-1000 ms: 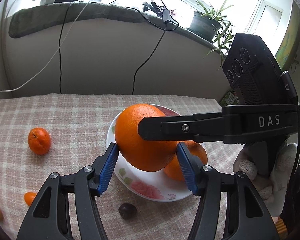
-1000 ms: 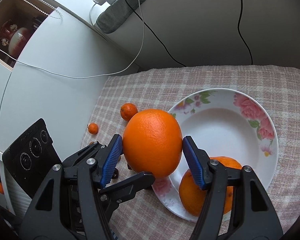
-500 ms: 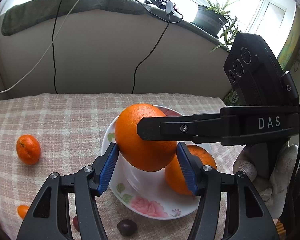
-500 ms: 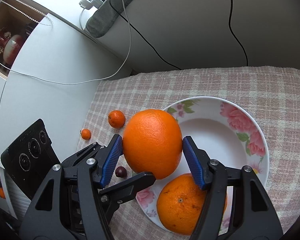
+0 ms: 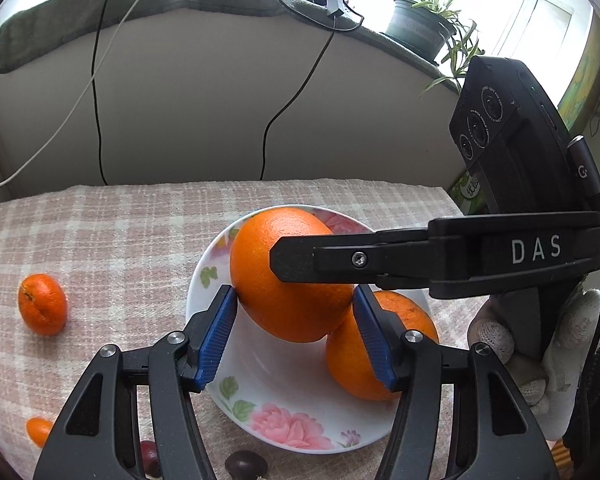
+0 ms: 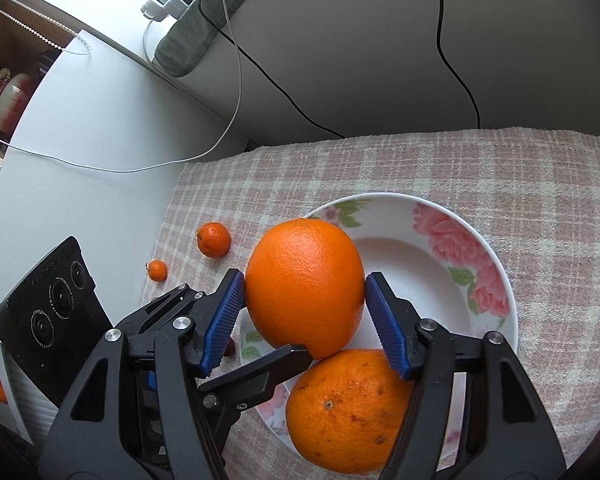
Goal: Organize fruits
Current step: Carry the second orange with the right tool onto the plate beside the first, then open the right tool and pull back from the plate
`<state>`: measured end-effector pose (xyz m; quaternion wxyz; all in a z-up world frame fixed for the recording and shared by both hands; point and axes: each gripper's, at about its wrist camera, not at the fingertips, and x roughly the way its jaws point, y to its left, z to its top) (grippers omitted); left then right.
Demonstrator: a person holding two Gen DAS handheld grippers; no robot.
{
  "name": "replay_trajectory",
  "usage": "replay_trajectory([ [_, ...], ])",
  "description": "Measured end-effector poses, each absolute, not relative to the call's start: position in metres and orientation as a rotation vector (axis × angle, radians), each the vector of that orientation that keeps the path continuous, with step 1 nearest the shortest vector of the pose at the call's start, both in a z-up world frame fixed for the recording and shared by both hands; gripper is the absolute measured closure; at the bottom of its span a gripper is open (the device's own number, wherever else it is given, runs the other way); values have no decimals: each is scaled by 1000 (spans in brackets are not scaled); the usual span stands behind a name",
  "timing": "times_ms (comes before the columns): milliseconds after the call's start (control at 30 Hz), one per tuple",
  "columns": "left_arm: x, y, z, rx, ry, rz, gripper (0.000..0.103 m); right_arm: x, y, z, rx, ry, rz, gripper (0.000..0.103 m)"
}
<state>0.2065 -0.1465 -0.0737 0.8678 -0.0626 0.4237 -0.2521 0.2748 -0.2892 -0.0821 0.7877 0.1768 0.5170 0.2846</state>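
Right wrist view: the right gripper stays clamped on the big round orange, now over the white floral plate and touching the speckled second orange (earlier apart). The left gripper, jaws apart, flanks it.

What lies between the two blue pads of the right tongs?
In the right wrist view the large orange fills the gap between the right tongs' pads, above the floral plate, touching the second orange.
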Motion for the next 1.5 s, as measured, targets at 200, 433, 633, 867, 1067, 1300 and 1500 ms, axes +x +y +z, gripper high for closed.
replay_trajectory([
  [200, 207, -148, -71, -119, 879, -524, 45, 275, -290, -82, 384, 1110, 604, 37],
  [433, 201, -147, -69, -111, 873, -525, 45, 273, -298, -68, 392, 1068, 586, 37],
  [633, 194, -143, -64, -107, 865, -521, 45, 266, -302, -58, 386, 1043, 570, 37],
  [867, 178, -130, -51, -92, 832, -495, 45, 250, -301, -43, 332, 994, 544, 31],
  [1067, 159, -109, -41, -76, 799, -445, 43, 225, -295, -27, 234, 909, 506, 25],
  [1300, 134, -70, -36, -74, 774, -355, 43, 186, -276, -17, 83, 812, 485, 25],
  [1500, 110, -32, -42, -83, 768, -281, 43, 148, -248, -18, -42, 735, 477, 25],
])
